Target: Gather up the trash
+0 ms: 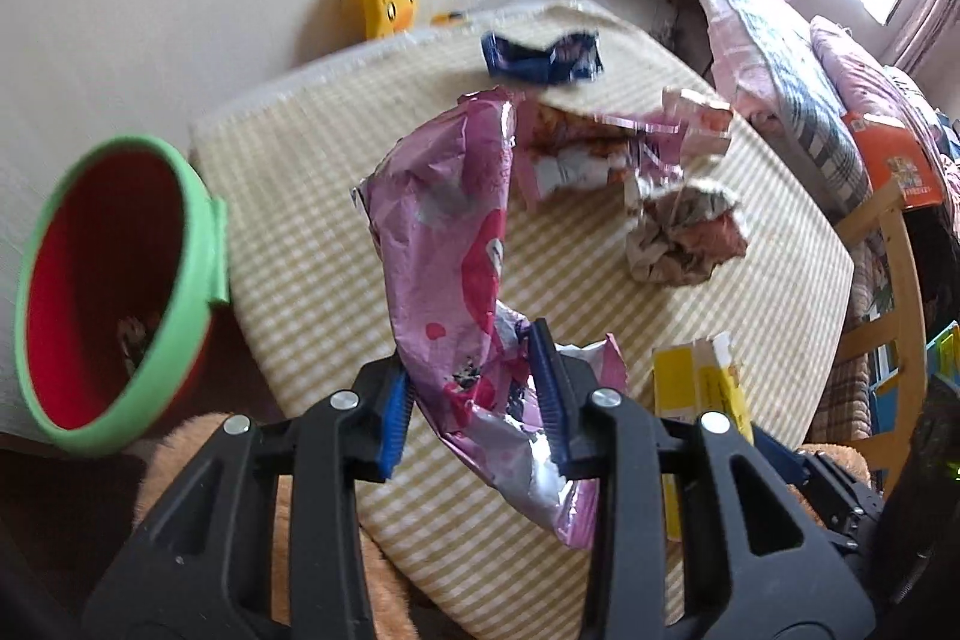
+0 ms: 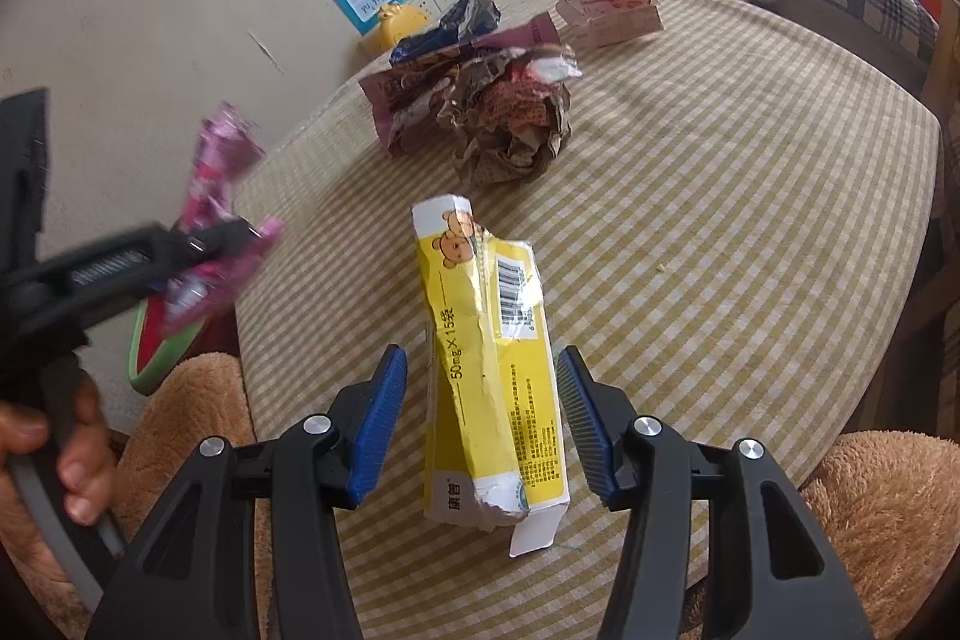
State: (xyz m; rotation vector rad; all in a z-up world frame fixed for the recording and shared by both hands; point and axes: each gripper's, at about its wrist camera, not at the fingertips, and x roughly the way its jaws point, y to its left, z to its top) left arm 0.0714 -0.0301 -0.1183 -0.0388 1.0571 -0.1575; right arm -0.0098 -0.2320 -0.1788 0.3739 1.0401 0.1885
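Your left gripper (image 1: pixel 480 400) clamps the pink wrapper (image 1: pixel 444 220), its length rising away from the fingers. Your right gripper (image 2: pixel 483 418) stands open astride the yellow box (image 2: pixel 492 364), which lies lengthwise between the fingers, untouched.

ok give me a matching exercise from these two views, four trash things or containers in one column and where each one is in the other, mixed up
Things:
1. pink wrapper
2. yellow box
3. blue wrapper
4. bin

Places:
A. far side of the table, near the wall
B. beside the table, past its left edge
C. pinched in the left gripper, lifted off the table
D. flat on the table between the open fingers of the right gripper

Pairs: 1-C, 2-D, 3-A, 4-B
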